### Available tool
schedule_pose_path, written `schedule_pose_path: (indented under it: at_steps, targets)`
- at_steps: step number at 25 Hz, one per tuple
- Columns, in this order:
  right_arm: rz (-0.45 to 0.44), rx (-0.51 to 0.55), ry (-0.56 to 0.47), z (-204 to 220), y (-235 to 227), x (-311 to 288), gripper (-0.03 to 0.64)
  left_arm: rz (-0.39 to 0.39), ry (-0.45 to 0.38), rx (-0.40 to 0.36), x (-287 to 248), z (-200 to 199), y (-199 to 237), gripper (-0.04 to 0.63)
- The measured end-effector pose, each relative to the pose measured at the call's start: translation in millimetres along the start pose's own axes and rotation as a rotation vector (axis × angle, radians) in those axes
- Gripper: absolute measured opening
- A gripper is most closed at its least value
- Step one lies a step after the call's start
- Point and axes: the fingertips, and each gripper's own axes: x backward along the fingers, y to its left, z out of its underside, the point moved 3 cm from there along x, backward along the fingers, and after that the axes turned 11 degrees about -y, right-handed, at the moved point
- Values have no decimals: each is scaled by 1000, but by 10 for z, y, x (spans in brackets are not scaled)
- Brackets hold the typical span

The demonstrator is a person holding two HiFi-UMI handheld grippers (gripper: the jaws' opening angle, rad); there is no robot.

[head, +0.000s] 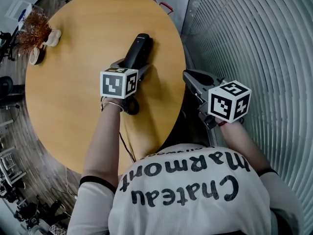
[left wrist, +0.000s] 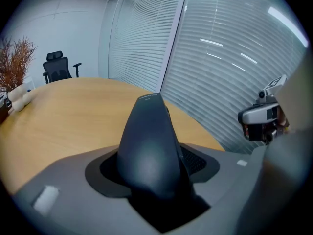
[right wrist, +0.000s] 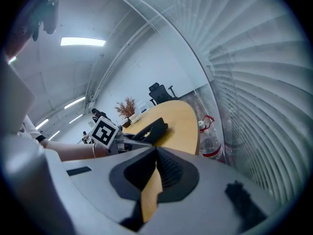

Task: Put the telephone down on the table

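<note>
Slatted blinds (head: 254,43) curve along the right of the room, and one round wooden table (head: 73,82) fills the left and centre of the head view.

Two hand-held grippers are in use. The left gripper (head: 133,67) hangs over the right half of the table, tilted downward, its jaws clamped wide on the near end of the telephone (head: 138,48). The right gripper (head: 190,75) is off the table's right edge, beside the blinds, with its jaws drawn together on nothing.

One telephone is present. It is a black handset whose free end points to the far side of the table. In the right gripper view that end appears lifted off the wood, though no view settles whether the handset touches the table anywhere.

Judged by its look, the handset is stiff moulded plastic. It is probably light, with a smooth rounded back that could slide between the pads. A hold across the narrow sides near mid-length would balance it better than the present end grip.

Lesser items, one of each:
- an office chair (left wrist: 58,67) beyond the table
- a dried plant (head: 34,28) at the table's far left edge
- a water bottle (right wrist: 210,141) on the floor by the blinds
</note>
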Motion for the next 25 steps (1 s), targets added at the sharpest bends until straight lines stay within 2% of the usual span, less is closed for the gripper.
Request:
schedule_pose_path:
  at_steps: [6, 17, 25]
  targets:
    - [2, -5, 13, 53, 43, 31, 14, -11, 3, -13, 15, -5, -32, 310]
    - [12, -3, 10, 125, 76, 87, 14, -85, 15, -103, -45, 45, -54, 304]
    - [15, 0, 6, 98, 132, 165, 14, -121, 16, -220, -51, 49, -134, 304]
